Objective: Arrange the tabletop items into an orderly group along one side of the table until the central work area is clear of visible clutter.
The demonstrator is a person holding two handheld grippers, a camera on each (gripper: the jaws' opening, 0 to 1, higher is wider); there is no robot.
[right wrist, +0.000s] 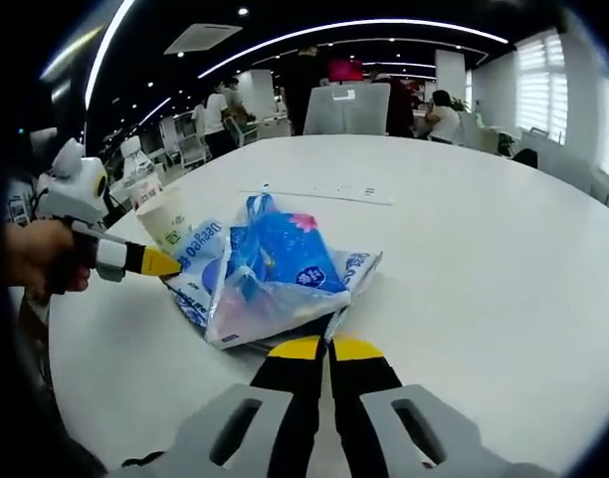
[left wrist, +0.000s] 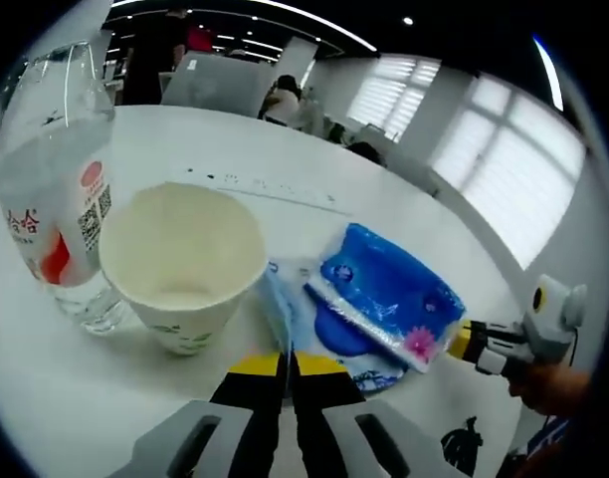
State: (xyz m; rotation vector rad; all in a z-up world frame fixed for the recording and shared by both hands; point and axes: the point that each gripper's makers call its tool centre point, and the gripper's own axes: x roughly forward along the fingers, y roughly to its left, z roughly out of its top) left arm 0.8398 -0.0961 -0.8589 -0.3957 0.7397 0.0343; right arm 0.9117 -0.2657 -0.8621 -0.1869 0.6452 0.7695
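A: Left gripper view: left gripper point(left wrist: 286, 370) has its tips pinched on the near edge of the tissue pack point(left wrist: 384, 299), which lies on the white table point(left wrist: 285, 159) just beside the paper cup point(left wrist: 185, 264).

B: Yep, the water bottle point(left wrist: 56, 189) is touching that cup on its far side. Right gripper point(right wrist: 330, 349) is clamped on the pack's opposite edge.

Both hand-held grippers point(left wrist: 286, 370) point(right wrist: 329, 351) closed.
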